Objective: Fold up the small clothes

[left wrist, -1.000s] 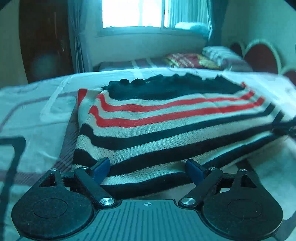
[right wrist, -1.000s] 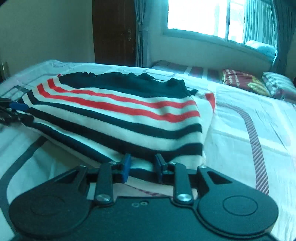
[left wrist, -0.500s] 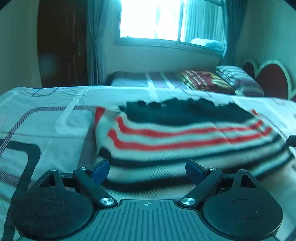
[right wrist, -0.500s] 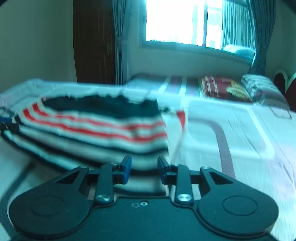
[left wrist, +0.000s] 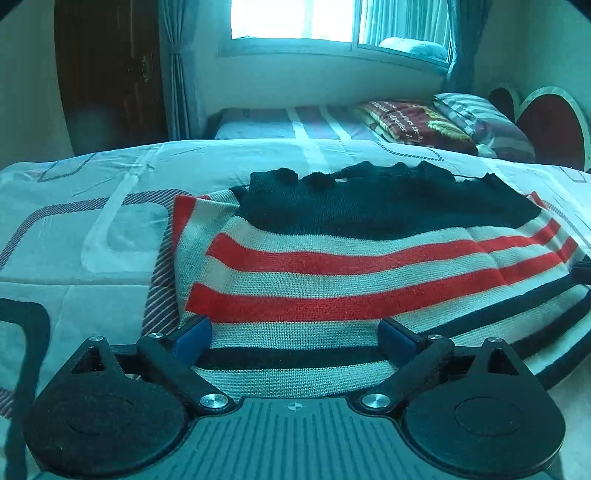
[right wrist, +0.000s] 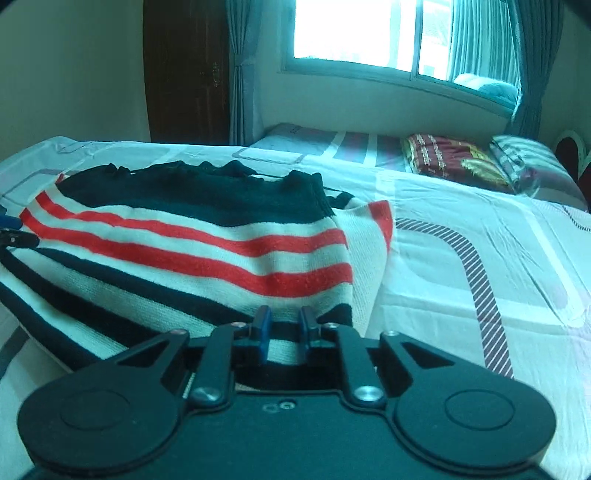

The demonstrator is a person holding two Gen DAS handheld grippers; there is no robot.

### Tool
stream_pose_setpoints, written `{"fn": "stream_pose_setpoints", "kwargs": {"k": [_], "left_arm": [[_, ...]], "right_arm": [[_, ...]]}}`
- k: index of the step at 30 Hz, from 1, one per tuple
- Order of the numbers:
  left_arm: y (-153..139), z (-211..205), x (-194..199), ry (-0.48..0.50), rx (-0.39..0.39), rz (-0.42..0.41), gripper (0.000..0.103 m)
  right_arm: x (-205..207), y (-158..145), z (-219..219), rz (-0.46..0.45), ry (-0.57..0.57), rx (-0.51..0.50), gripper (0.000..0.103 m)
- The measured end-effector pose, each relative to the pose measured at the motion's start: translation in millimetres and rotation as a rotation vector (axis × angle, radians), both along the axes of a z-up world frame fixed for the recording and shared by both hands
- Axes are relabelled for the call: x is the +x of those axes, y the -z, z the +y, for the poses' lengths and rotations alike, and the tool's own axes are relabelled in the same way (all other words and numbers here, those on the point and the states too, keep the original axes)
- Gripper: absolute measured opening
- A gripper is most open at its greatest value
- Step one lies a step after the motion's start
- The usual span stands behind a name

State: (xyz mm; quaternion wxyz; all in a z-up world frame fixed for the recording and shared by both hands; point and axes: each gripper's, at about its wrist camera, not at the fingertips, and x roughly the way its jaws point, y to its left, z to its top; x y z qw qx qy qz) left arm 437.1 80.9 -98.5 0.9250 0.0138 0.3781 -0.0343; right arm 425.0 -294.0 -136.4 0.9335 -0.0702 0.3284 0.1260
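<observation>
Lying across the bed (left wrist: 110, 236) — striped sweater (left wrist: 351, 280), long axis side to side, near hem at both hand-held grippers: left (left wrist: 295, 341) opening wide, gripping nothing; right (right wrist: 284, 326) closing on hem.

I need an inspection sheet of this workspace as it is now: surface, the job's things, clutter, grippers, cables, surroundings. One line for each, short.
Surface: bed sheet, pale with striped band patterns, lightly creased.
Job's things: one striped knit garment, red, black and cream bands, dark top part, lying folded on the sheet.
Clutter: nothing seen on the sheet near the garment.
Grippers: left gripper wide, jaws opening, over the garment's near edge, pads not pressing it; right gripper narrow, jaws closing, cloth between them, whether the pads grip it cannot be told.
Cables: nothing seen.
Surroundings: window with curtains, dark wooden door, folded maroon blanket and pillow on a second bed behind.
</observation>
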Motion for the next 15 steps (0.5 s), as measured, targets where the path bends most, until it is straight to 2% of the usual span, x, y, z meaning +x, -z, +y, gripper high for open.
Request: {"fn": "stream_pose_setpoints", "kwargs": {"k": [1,2,4,5,8,9,10,12,15], "left_arm": [[-9,-1,-7,-0.001,0.009,-0.008,0.096],[-18,0,-20,-0.001,-0.006,-0.029,0.096],[-32,10,-50,-0.030,-0.098,-0.061,0.096],[-32,18,-63,-0.062,-0.166,-0.051,0.096],[-16,40,-93,-0.140,-0.407,-0.010,0.093],[-7,45,-100,-0.175,-0.480,0.008,0.086],[4,50,-103,-0.220,-0.546,0.033,0.071],[23,58,-110,-0.302,-0.685,0.042,0.069],[37,63,-118,-0.399,-0.815,-0.001,0.069]], "right_arm": [[-3,-9,-2,0.018,0.024,0.033,0.023],[-12,-22,-7,-0.011,0.029,0.071,0.038],[-33,-37,-10,-0.056,-0.002,0.092,0.044],[-39,-40,-12,-0.038,-0.003,0.098,0.042],[-55,-45,-20,0.000,0.004,0.196,0.039],[-60,-46,-20,0.001,0.010,0.210,0.039],[-64,-47,-18,0.002,0.016,0.218,0.039],[-72,-51,-14,0.013,0.018,0.250,0.038],[-80,-60,-3,0.019,0.009,0.273,0.039]]}}
